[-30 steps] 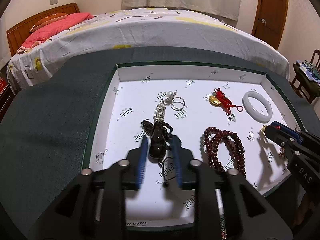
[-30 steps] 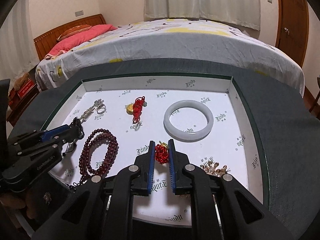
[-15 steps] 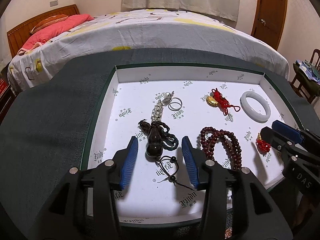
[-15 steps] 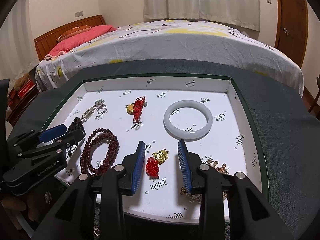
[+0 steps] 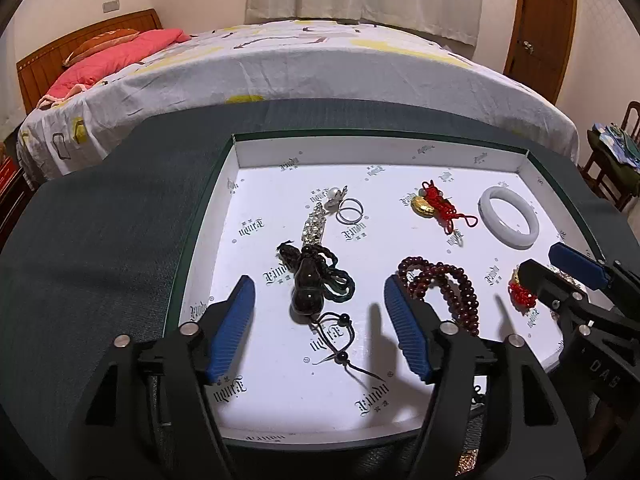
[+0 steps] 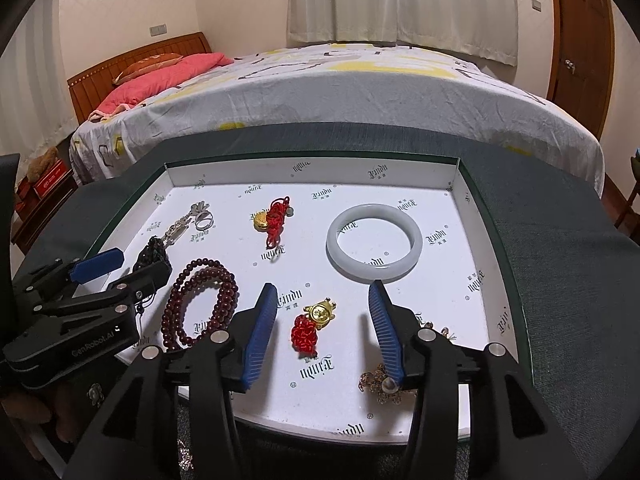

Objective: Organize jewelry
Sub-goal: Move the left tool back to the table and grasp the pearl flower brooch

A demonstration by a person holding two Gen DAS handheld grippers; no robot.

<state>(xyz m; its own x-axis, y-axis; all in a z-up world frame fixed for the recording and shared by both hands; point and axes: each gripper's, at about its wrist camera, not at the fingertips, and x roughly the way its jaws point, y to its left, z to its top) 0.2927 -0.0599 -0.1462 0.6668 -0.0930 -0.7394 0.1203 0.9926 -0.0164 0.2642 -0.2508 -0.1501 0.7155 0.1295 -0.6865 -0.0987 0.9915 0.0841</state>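
Note:
A white-lined tray (image 5: 256,148) (image 6: 476,216) holds the jewelry. My left gripper (image 5: 318,294) is open, its jaws either side of a dark gourd pendant on black cord (image 5: 306,290), not touching it. My right gripper (image 6: 324,300) is open around a gold charm with a red knot (image 6: 312,322), which lies free on the tray. Also in the tray: a dark red bead bracelet (image 5: 444,280) (image 6: 200,300), a white jade bangle (image 5: 509,222) (image 6: 374,242), a gold ingot with red cord (image 5: 434,204) (image 6: 272,218), a silver chain with rings (image 5: 320,220) (image 6: 188,224).
The tray sits on a dark green cloth-covered table (image 5: 100,240) (image 6: 560,240). A gold chain cluster (image 6: 380,384) lies under my right gripper's right finger. A bed (image 5: 300,64) stands behind the table. A wooden door (image 5: 540,24) is at the back right.
Both grippers have opened and drawn back. The left let go of the gourd pendant and the right let go of the gold charm with the red knot; both now lie on the tray.

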